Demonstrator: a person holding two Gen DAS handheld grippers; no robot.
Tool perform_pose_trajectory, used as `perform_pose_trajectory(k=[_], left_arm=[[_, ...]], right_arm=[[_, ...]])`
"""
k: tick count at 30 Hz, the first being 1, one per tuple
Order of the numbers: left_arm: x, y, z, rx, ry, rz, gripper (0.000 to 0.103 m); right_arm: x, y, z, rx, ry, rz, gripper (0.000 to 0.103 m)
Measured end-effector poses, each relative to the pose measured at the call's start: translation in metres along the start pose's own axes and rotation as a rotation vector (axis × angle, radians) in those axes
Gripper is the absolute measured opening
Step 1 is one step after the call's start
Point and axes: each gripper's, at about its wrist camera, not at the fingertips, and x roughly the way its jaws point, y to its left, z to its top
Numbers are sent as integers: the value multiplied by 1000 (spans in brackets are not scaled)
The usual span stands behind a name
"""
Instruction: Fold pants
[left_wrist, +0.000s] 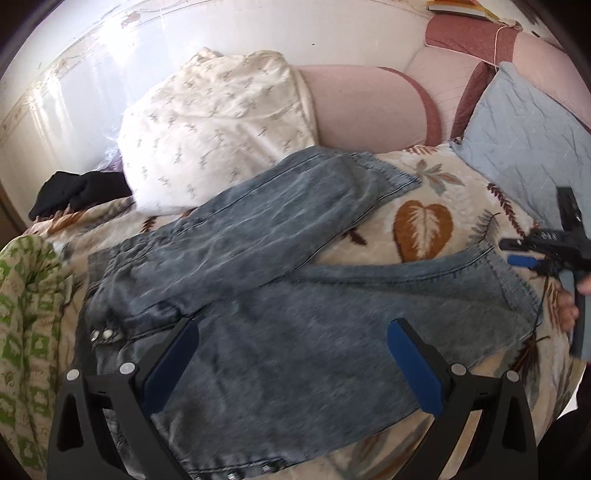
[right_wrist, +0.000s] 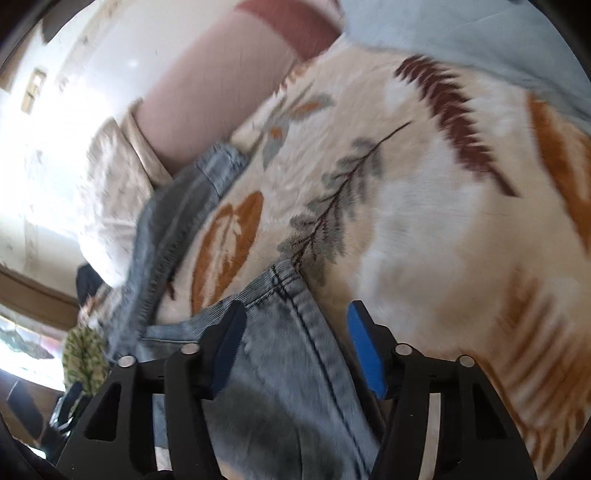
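Observation:
Light-blue washed jeans (left_wrist: 295, 258) lie on a cream leaf-patterned blanket (left_wrist: 424, 192), their two legs spread apart in a V. My left gripper (left_wrist: 293, 365) hovers open and wide over the near leg, with nothing pinched between its blue pads. My right gripper (left_wrist: 517, 253) appears at the right edge of the left wrist view, held by a hand beside the near leg's hem. In the right wrist view the right gripper (right_wrist: 297, 343) stands open. The hem of the jeans leg (right_wrist: 273, 387) lies flat between the fingers, and the pads do not press on it.
A white patterned pillow (left_wrist: 214, 140) and a pink cushion (left_wrist: 362, 107) sit behind the jeans. A light-blue pillow (left_wrist: 524, 136) lies at the right, a black garment (left_wrist: 74, 192) at the far left, and a green-patterned cloth (left_wrist: 26, 325) at the left edge.

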Motion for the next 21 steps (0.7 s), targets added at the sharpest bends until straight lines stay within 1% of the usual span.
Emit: perform_pose_trajectory(k=[3,4,6,8,9,11,13,14,18,19,21], left_arm=[[-2,7,-10,-18,4,9,103],[-2,10,-13,-31,11,3,103],[-2,15,-19,-53,24,-7,103],[-4,19,-23,-61,23,-5,103],[-5,21,-26,-64,20,1,103],[-6,26,-30,-69,21,14,103],[-5,34,-36,-80,29,26,103],[-5,37,-39,-88,34,35,103],[-6,53,-52,-123,46,70,103],[-6,56,-55,-129,47,77,103],[-7,61,-59,-140,46,88,103]], right_arm=[[22,8,5,-44,27,-12,54],[28,11,6,-55,36,-25,54],[33,17,7,-88,27,-60,53],[34,25,6,-119,39,-68,34],[34,26,6,-136,49,-78,19],[37,30,7,-172,59,-107,18],[41,37,7,-190,38,-119,17],[40,39,8,-191,14,-129,16],[20,35,22,-168,-137,-194,16],[19,31,26,-150,-158,-181,15],[23,30,29,-143,-175,-204,15]])
